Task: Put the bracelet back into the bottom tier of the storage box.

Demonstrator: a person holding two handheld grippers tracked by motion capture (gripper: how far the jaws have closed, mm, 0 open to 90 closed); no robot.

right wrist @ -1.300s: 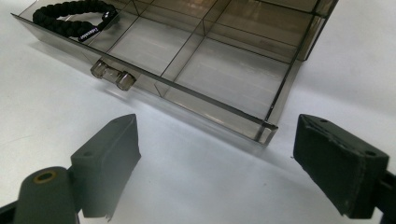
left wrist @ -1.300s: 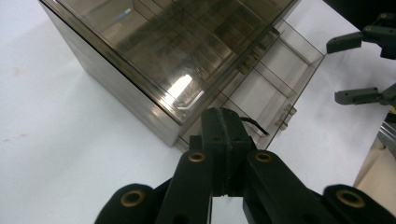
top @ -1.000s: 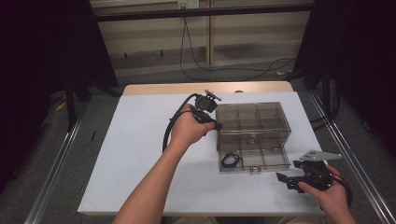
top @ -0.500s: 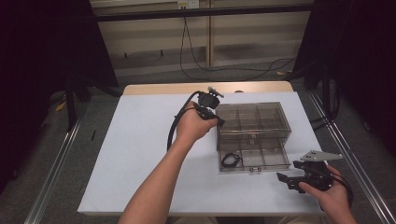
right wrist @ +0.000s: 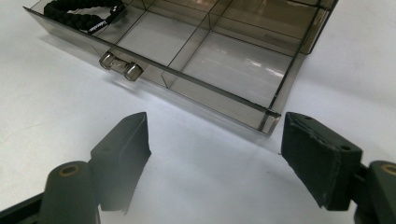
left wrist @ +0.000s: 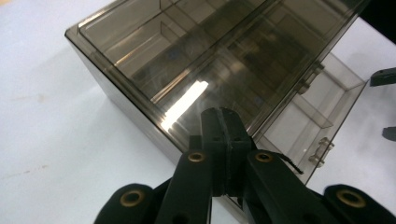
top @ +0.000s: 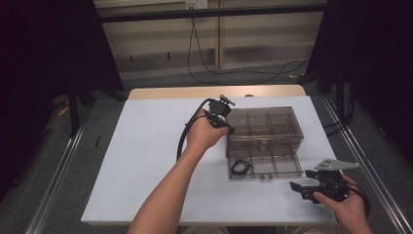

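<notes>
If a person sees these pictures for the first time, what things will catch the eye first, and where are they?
The eye goes first to the smoky transparent drawer box in the middle of the white table, with its bottom drawer pulled out toward the person. In the drawer's left compartment lies a black braided cord. The left tool, jaws shut, is at the box's left side, while the right tool, jaws wide open, is near the drawer's right front corner.
</notes>
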